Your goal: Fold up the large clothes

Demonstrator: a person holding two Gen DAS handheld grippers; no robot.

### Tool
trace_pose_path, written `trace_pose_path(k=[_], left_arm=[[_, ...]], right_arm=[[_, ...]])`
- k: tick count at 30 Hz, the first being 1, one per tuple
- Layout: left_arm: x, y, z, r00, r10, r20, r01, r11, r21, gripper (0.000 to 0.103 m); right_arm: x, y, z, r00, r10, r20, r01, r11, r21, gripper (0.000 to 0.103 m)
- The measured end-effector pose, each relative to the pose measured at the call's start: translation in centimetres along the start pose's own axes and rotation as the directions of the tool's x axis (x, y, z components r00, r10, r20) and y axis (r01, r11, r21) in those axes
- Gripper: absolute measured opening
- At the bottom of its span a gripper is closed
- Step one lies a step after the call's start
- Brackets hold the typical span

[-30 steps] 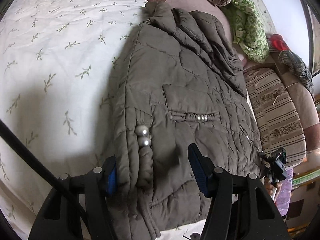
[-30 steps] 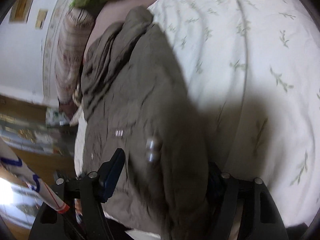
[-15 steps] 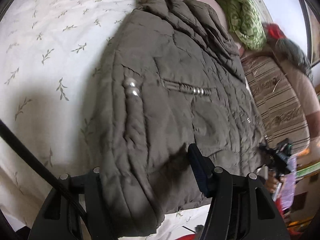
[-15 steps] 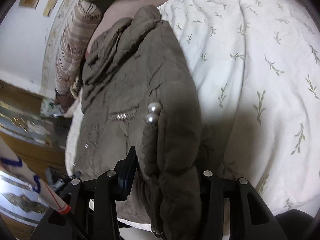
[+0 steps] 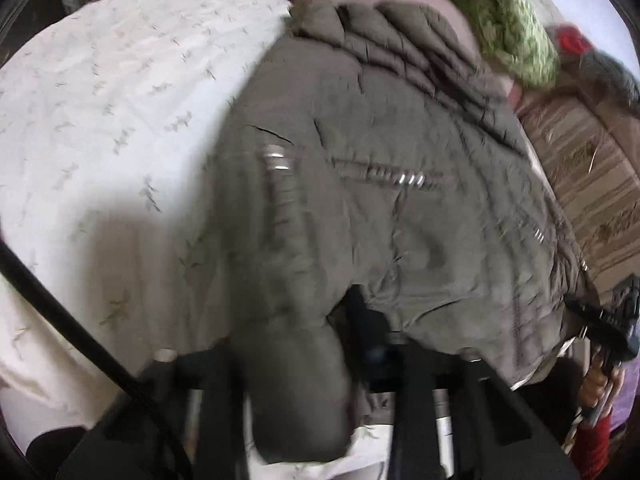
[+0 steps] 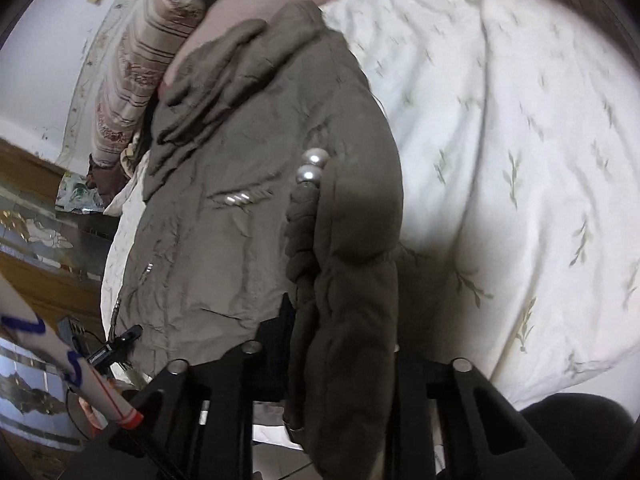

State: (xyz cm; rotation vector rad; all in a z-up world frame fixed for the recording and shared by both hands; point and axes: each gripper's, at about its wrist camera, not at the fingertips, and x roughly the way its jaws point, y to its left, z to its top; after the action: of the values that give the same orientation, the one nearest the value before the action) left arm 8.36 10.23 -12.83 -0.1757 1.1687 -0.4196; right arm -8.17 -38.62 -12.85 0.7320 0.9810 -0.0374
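Note:
An olive-brown quilted jacket (image 5: 392, 184) lies on a white bedsheet (image 5: 120, 92) with a leaf print, hood toward the far end. It also shows in the right wrist view (image 6: 224, 240). My left gripper (image 5: 296, 344) is shut on the jacket's near hem, a thick roll of fabric bulging between its jaws. My right gripper (image 6: 344, 344) is shut on the hem too, beside a gathered strip with two pearl beads (image 6: 312, 164). Both fingertip pairs are mostly hidden by fabric.
The sheet (image 6: 520, 160) spreads wide beside the jacket. Striped cushions (image 5: 592, 192) and a green knitted cloth (image 5: 508, 28) lie past the jacket's far side. A striped bolster (image 6: 140, 60) and wooden furniture (image 6: 36, 216) lie beyond the bed edge.
Both grippers have closed on the near hem, which was loose between open jaws a second ago. The hem has bunched up and risen, and the jacket has slid away from the cameras.

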Motion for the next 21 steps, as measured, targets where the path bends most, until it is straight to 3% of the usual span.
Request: trace_pose_path(k=[4,7,12,21], left_arm=[[-4.0,-0.6,0.9,0.995,-0.056,0.077,0.058,0.998,-0.023,0.017],[-6.2,-1.3,0.7,0.992,-0.071,0.102,0.073,0.997,-0.021,0.016],[-8.3,-1.4,-2.4,0.993,-0.069,0.091,0.072,0.997,-0.020,0.016],[-10.8,1.7,-9.6,0.987,-0.134,0.088,0.145,0.982,-0.124,0.016]], right_arm=[[-2.2,3.1,0.8,0.999,-0.031,0.034,0.034,0.996,-0.089,0.018],[-3.5,4.0,1.3,0.999,0.014,0.037,-0.011,0.996,-0.086,0.018],[-5.8,3.1,-0.7,0.997,0.079,0.024,-0.078,0.996,-0.045,0.018],[-9.5,0.4,-6.6,0.991,0.132,-0.011,-0.132,0.991,0.009,0.018]])
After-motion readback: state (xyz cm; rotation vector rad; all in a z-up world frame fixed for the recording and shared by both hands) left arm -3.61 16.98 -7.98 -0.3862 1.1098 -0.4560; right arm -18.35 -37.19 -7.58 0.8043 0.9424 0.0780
